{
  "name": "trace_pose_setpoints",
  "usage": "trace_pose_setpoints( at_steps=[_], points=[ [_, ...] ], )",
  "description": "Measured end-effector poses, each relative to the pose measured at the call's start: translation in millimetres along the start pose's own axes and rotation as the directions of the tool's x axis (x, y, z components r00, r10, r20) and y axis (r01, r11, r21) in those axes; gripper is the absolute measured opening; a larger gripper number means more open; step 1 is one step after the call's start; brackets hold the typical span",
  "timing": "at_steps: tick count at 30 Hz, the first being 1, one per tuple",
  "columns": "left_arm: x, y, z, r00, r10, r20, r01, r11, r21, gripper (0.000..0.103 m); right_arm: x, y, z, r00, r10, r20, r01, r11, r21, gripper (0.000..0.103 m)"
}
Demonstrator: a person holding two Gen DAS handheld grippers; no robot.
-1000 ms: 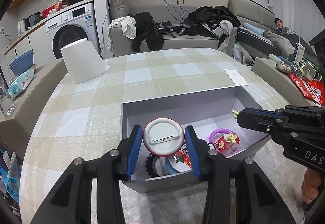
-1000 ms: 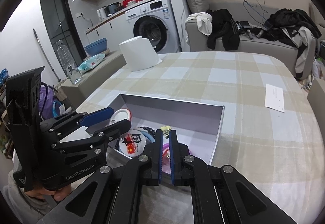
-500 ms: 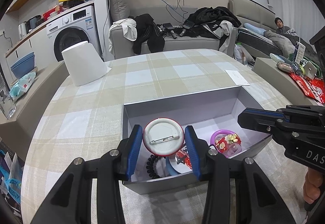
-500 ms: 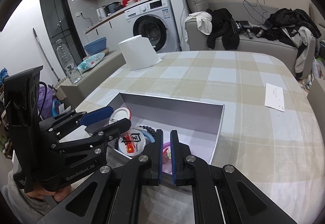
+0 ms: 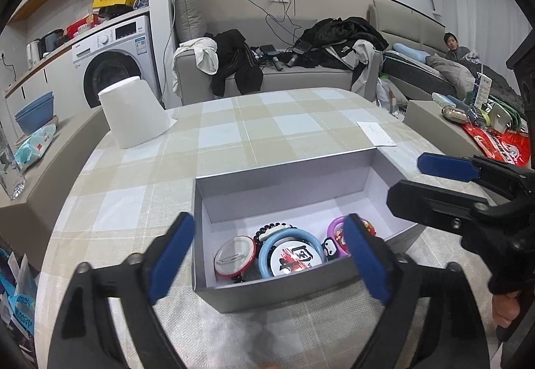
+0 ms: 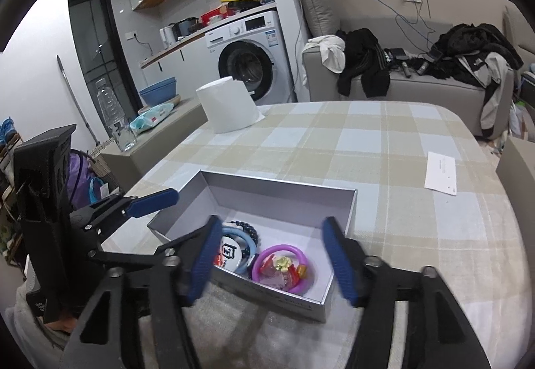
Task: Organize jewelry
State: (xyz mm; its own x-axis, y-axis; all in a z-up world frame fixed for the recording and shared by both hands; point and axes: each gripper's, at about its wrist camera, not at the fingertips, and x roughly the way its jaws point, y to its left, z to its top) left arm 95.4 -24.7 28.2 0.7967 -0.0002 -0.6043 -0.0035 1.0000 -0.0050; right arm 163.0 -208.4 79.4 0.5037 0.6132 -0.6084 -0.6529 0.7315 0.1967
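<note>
Box (image 5: 281,178): grey, open, on the checked table (image 5: 254,124); jewelry lies at its near end.
Left view, left gripper (image 5: 267,255): jaws have just been opening and now stand wide, nothing between the pads; a second ago they clamped the pin badge.
Left view, badge (image 5: 234,257): now lying back-up on the box floor at the left, touching the blue ring (image 5: 291,252) beside it.
Left view, purple ring (image 5: 337,232): right of the blue ring, partly hidden by the right blue pad.
Left view, right gripper (image 5: 431,178): at the box's right edge, jaws apart.
Right view, right gripper (image 6: 271,255): jaws have just been opening from a tight pinch; now released, empty, straddling the box's near end.
Right view, purple ring (image 6: 284,268): on the box floor between the spread pads, untouched, with small red and yellow charms inside it.
Right view, left gripper (image 6: 147,218): at the box's left wall, jaws parted.
Right view, paper roll (image 6: 227,108): far side of the table, unmoved.
</note>
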Motion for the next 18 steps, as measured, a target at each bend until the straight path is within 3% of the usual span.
trace_pose_setpoints(
  at_steps=[1, 3, 8, 18],
  points=[
    [-3, 0, 0, 1.000, -0.002, 0.009, 0.002, 1.000, -0.002, 0.101, -2, -1, 0, 1.000, -0.001, 0.005, 0.001, 1.000, 0.005, 0.091],
    [-8, 1, -2, 1.000, -0.008, 0.026, 0.008, 1.000, -0.004, 0.102, -8, -3, 0, 1.000, 0.011, 0.018, -0.011, 1.000, 0.012, 0.103],
    [-18, 11, -13, 0.999, -0.016, 0.027, 0.018, 0.998, -0.058, 0.102, -20, -4, -9, 0.999, 0.010, 0.051, -0.009, 1.000, -0.012, 0.103],
    [-31, 26, -30, 0.992, 0.082, 0.100, -0.069, 0.989, -0.127, 0.102, -34, 8, -31, 0.987, 0.002, 0.162, 0.018, 0.992, -0.126, 0.103]
  ],
)
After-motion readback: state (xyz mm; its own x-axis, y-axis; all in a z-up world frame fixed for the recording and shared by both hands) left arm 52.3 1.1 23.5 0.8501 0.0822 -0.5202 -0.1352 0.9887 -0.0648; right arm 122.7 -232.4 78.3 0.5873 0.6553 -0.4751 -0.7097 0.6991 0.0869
